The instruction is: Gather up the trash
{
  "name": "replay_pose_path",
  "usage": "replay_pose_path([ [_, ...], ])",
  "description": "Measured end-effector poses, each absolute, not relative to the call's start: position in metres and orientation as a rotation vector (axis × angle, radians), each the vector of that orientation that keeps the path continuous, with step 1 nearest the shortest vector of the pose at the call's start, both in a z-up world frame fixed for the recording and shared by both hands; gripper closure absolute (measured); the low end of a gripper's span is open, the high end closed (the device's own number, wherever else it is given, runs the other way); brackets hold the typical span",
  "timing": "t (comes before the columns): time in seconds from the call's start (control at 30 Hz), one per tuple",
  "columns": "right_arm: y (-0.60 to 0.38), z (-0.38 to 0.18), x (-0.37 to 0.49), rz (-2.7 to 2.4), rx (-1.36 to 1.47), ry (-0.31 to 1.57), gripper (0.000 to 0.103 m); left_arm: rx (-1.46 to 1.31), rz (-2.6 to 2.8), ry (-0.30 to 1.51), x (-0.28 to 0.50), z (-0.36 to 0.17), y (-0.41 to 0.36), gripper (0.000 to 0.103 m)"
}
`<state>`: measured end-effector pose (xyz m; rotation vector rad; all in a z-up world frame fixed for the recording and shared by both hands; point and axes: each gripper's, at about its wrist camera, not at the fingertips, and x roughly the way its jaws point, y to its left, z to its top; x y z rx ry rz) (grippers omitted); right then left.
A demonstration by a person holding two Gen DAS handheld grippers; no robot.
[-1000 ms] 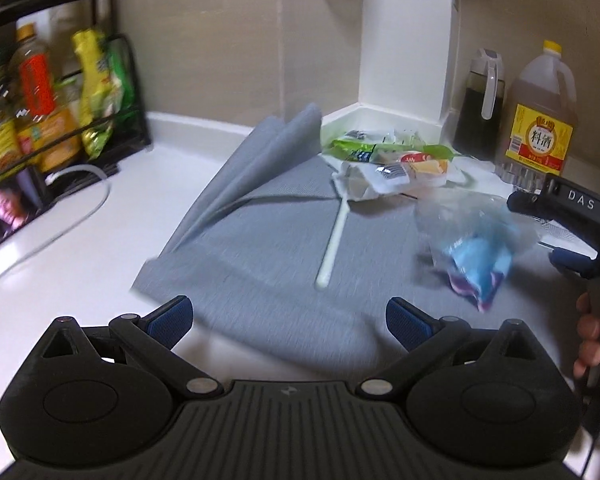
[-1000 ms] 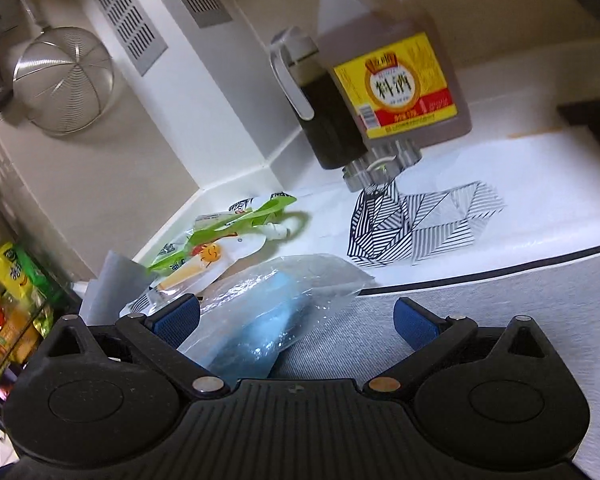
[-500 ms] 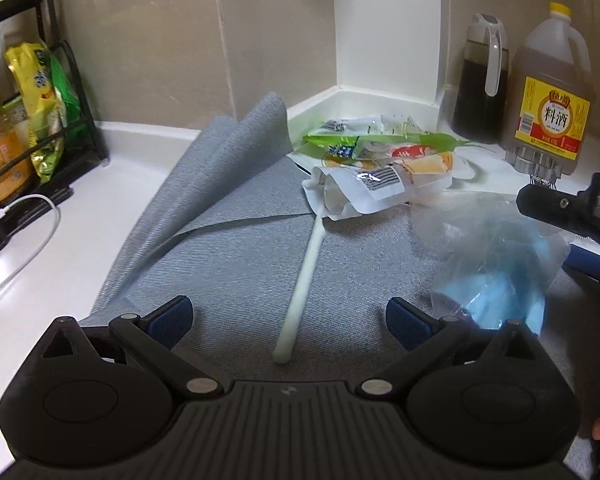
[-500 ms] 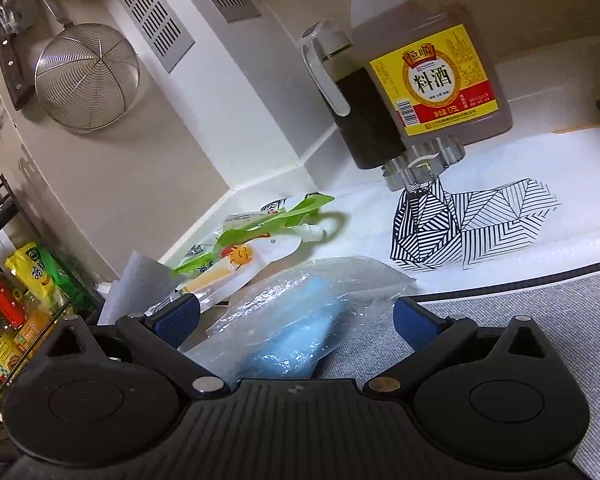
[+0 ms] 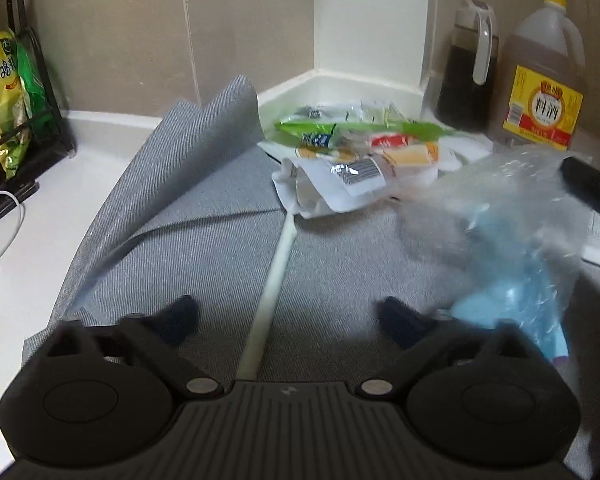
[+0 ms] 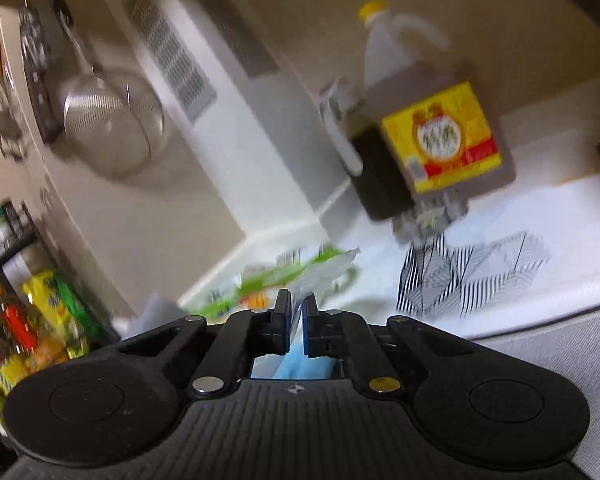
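Two hand-held grippers, both matt black plastic. Left gripper (image 5: 288, 318): ribbed, ridged deck at the near edge with a small pale emblem in its middle, flanked by two rounded housings, each with a shallow circular recess. Angled link bars running forward to dark blue fingertips (image 5: 180, 312), blurred here. Silver round pivot pins at the inner joints. Right gripper (image 6: 296, 312): same ribbed deck, same round housings, same small emblem; one silver pin on one side, one brass-coloured on the other. Small screws on the link bars; blue pads (image 6: 287, 322) along the inner finger faces.
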<state>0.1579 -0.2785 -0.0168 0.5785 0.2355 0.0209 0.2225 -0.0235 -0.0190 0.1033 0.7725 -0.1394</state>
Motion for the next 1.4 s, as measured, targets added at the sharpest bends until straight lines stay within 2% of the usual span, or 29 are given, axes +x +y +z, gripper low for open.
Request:
replay_pose_path([
  [0.03, -0.281, -0.015, 0.156, 0.018, 0.587, 0.212, 0.097, 0.085, -0.148, 0.78, 0.225, -0.019, -0.022, 0.032],
  [0.07, -0.283, -0.014, 0.154, 0.019, 0.596, 0.195, 0.097, 0.065, -0.153, 0.783, 0.226, -0.017, -0.02, 0.036],
  [0.1, -0.285, -0.013, 0.153, 0.022, 0.605, 0.183, 0.097, 0.046, -0.152, 0.781, 0.227, -0.016, -0.017, 0.046],
  [0.13, -0.286, -0.013, 0.152, 0.025, 0.613, 0.177, 0.097, 0.029, -0.155, 0.782, 0.229, -0.014, -0.015, 0.062],
  [0.17, -0.287, -0.013, 0.151, 0.023, 0.62, 0.169, 0.097, 0.015, -0.161, 0.787, 0.23, -0.013, -0.013, 0.07],
  [0.2, -0.288, -0.012, 0.15, 0.026, 0.626, 0.16, 0.097, 0.005, -0.163, 0.792, 0.231, -0.012, -0.012, 0.086],
  [0.23, -0.289, -0.011, 0.149, 0.032, 0.633, 0.148, 0.097, -0.007, -0.165, 0.796, 0.232, -0.011, -0.01, 0.092],
  [0.57, -0.3, 0.005, 0.129, 0.213, 0.714, -0.023, 0.097, -0.033, -0.198, 0.711, 0.188, 0.01, 0.002, 0.094],
  [0.93, -0.305, 0.005, 0.129, 0.28, 0.783, -0.022, 0.097, -0.049, -0.16, 0.737, 0.169, 0.002, 0.026, 0.094],
  [1.4, -0.311, 0.004, 0.125, 0.29, 0.844, -0.038, 0.097, -0.096, -0.163, 0.671, 0.164, 0.029, 0.036, 0.094],
])
